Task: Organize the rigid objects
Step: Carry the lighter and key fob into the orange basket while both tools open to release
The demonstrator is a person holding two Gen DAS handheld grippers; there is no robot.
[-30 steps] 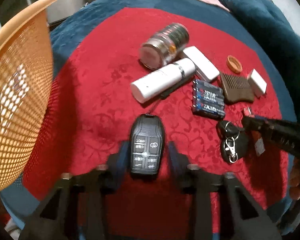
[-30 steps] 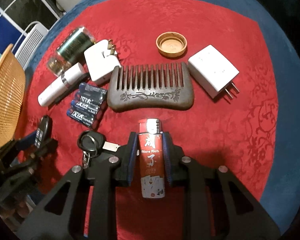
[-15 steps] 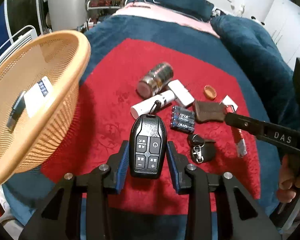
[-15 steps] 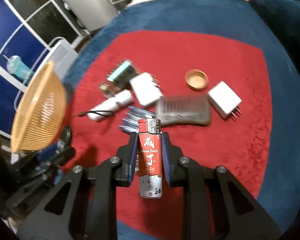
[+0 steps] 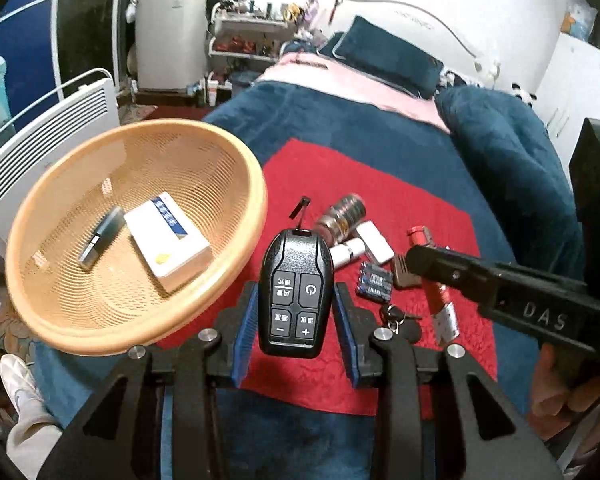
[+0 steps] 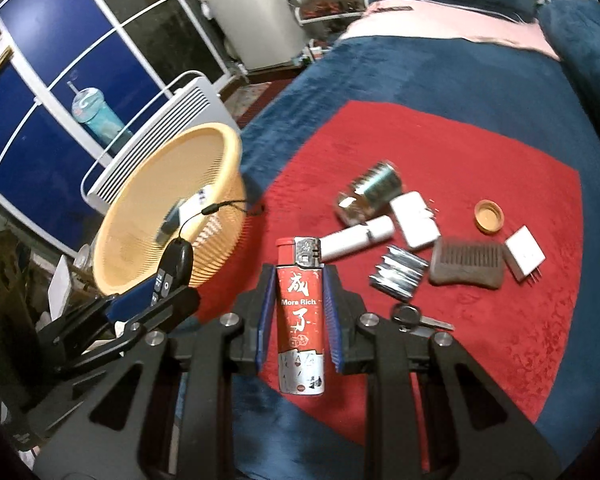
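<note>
Black plastic remote fob (image 5: pixel 295 294), rigid and light, is pinched at its flanks by the left gripper (image 5: pixel 296 312), frame centre, beside the basket (image 5: pixel 236 280) rim. Right gripper (image 6: pixel 298 322) clamps the glossy, slippery-looking lighter (image 6: pixel 301 316) at mid-body.

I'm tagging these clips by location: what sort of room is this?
Most likely a bedroom. The work goes on atop a bed with a blue blanket and a pillow at its head; a white panel heater stands beside it, and cluttered shelves line the far wall.
</note>
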